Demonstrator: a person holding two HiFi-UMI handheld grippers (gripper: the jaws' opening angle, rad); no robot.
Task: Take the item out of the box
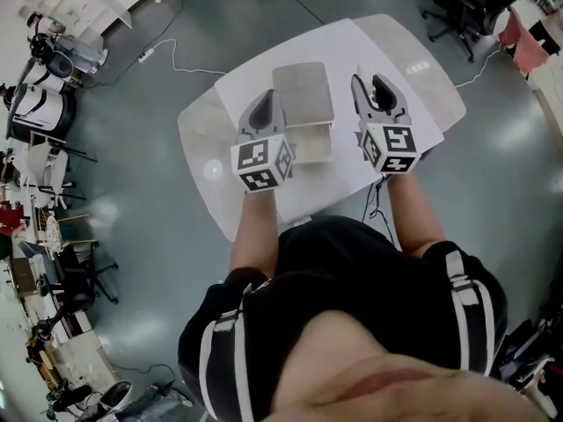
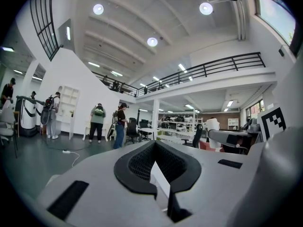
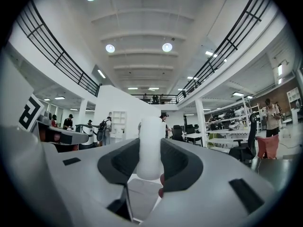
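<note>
White table (image 1: 396, 47); office chair (image 1: 457, 7); people (image 2: 98, 122) standing.

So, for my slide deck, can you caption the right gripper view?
Right gripper, jaws closed on a smooth white cylinder.

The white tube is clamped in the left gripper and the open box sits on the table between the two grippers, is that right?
Not quite: the white tube is clamped in the right gripper, as the right gripper view shows; the left gripper holds none. The open box does sit on the table between them.
</note>
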